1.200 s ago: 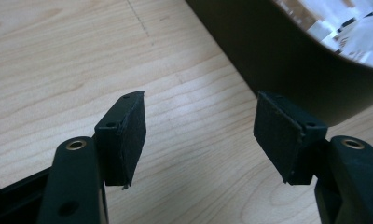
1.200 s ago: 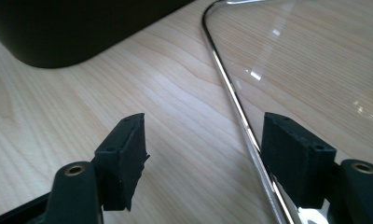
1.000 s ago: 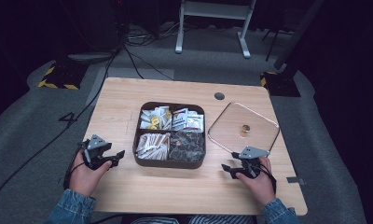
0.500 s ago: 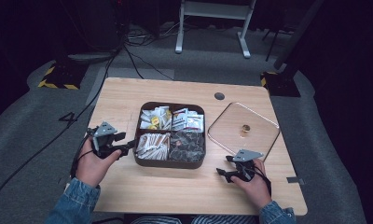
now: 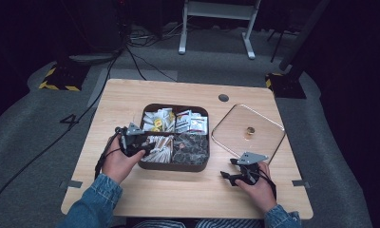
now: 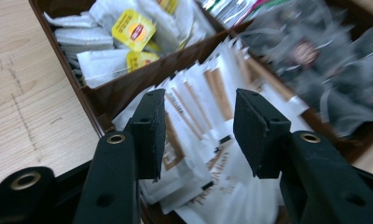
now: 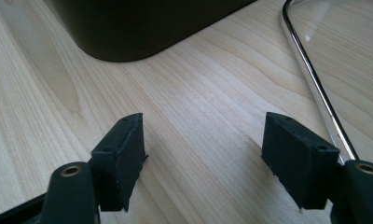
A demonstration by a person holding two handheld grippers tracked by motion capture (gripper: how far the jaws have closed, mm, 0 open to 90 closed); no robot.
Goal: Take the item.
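So, left gripper (image 5: pixel 147 146) sits at the 9 o'clock edge of the brown tray (image 5: pixel 175 166), over its near-left compartment. Jaws apart and have just been closing; in the left gripper view they hover above the white sachets (image 6: pixel 198 116), nothing pinched between the pads, no contact visible. Sachets: slim white paper packets with tan/brown stripes and small print, packed side by side on edge, fanned a bit, filling that compartment. Some lower ones blurred, text unreadable.

Tray is dark brown, square with rounded corners, four compartments, sitting mid-surface (image 5: pixel 131 99). At 11 o'clock inside it: white tea bags with yellow tags (image 6: pixel 133 29). At 1 o'clock: mixed white packets (image 5: pixel 190 121), some with red or green print. At 5 o'clock: dark grey packets (image 5: pixel 190 147), blurry in the left gripper view.

Right of the tray, at 3 o'clock: clear lid (image 5: pixel 247 133) with metal rim and small gold knob, flat on the surface, apart from the tray.

Right gripper (image 5: pixel 231 175) at 5 o'clock from the tray, low over bare wood, jaws wide apart, nothing between. Right gripper view: tray's corner ahead, lid rim at right.
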